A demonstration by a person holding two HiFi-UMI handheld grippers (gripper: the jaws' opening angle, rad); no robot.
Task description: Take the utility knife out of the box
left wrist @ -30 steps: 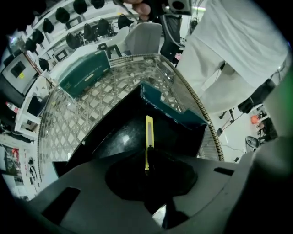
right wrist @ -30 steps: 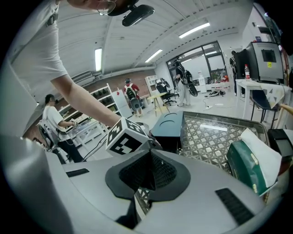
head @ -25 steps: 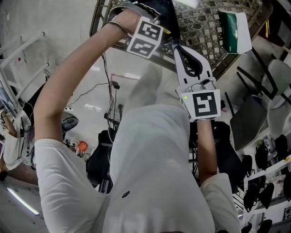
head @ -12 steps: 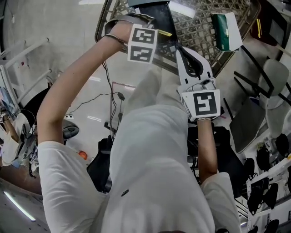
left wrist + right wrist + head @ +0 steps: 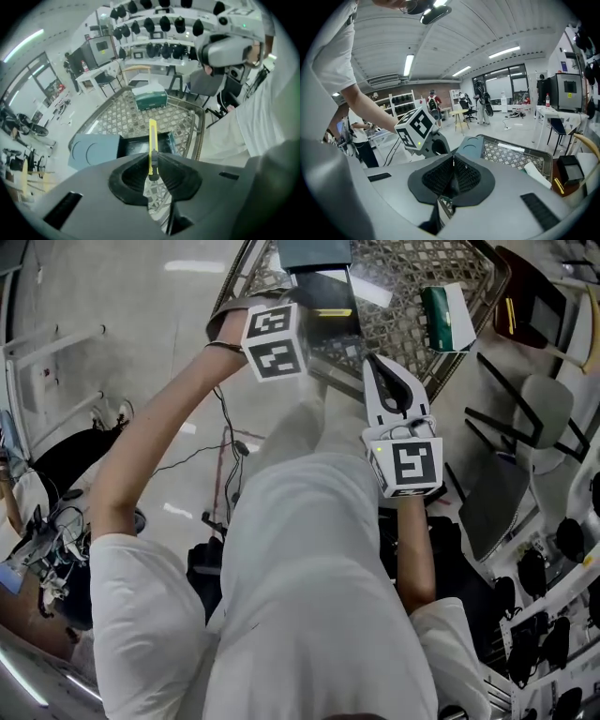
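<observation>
The yellow utility knife stands upright between the pads of my left gripper, which is shut on it, above the open black box. In the head view the left gripper hangs over the box with the knife showing as a yellow sliver. My right gripper is just right of the box, over the tray's near rim. Its pads meet in the right gripper view, shut with nothing between them. The left gripper's marker cube shows there too.
Everything sits in a lattice tray. A blue-grey lid lies beside the box, and a green and white carton lies at the tray's far side. Chairs stand to the right, and cables cross the floor.
Both grippers have risen. The left one has rolled, its marker cube turning, and has carried the knife up from the box.
</observation>
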